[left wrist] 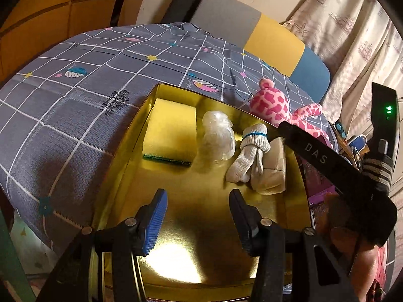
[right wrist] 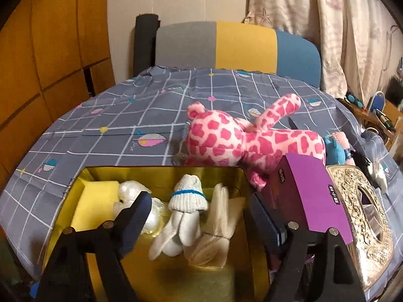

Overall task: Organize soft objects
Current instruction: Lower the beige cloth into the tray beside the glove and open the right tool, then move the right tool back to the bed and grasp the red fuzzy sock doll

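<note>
**Inspection: gold tin part-filled, pink plush not yet stowed**

Both units are over the shallow gold metal tin (left wrist: pixel 176 201), which sits on the grey grid-patterned bedcover (left wrist: pixel 75 115). The left gripper (left wrist: pixel 199 224) stands roughly half open with nothing between its pads. The right gripper (right wrist: pixel 216 226) stands wide and empty.

Contents, in a row along the far side: a flat yellow foam sponge with green backing (left wrist: pixel 171 130), a crumpled clear plastic wrap bundle (left wrist: pixel 217 136), a white knitted sock roll with a blue band (right wrist: pixel 185 211) and a folded beige cloth (right wrist: pixel 216 229). The pink spotted plush giraffe (right wrist: pixel 241 138) lies outside, touching the tin's far right corner.

Risks, as judged:
- The plush is bulky and limp; a pinch on one limb would likely let the body swing and catch the rim.
- The glossy tin may slide on the bedcover if nudged.
- The purple cardboard box (right wrist: pixel 314 196) and ornate gold box (right wrist: pixel 362 211) crowd the right side and could snag the right gripper.
</note>
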